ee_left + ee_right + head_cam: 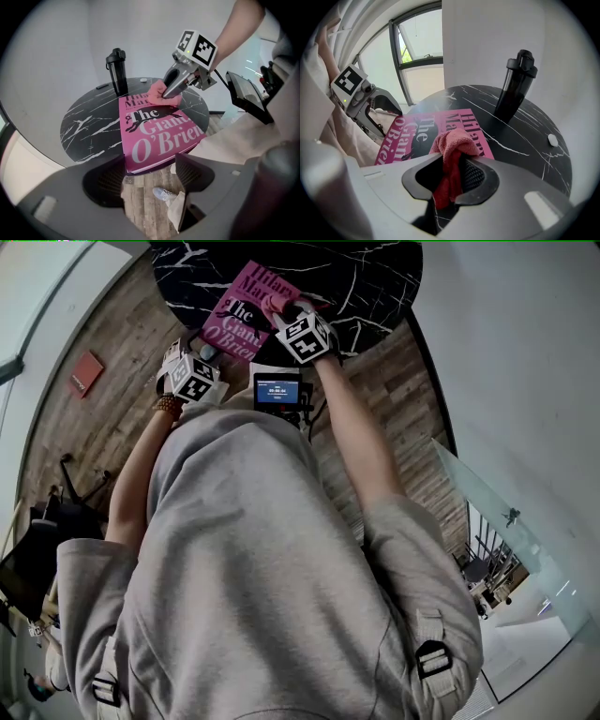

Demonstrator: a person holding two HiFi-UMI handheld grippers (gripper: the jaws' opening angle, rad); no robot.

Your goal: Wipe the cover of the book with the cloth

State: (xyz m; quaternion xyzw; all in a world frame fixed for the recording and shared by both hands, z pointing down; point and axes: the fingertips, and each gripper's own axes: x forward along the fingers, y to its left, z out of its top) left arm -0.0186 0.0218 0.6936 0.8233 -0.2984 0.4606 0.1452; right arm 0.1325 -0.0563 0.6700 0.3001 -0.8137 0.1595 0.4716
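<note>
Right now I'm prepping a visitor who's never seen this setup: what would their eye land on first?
The bright pink book lies on a round black marbled table. The right gripper, shut on a pink cloth, holds it against the cover's far end. A tall black bottle stands behind the book.

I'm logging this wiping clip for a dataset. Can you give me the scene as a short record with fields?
Surface: round black marbled table
Book: pink, flat on the table, cover up
Cloth: pink, on the cover's top end
Right gripper: shut on the cloth
Left gripper: open, empty, by the book's near edge
Other: black bottle upright behind the book
</note>
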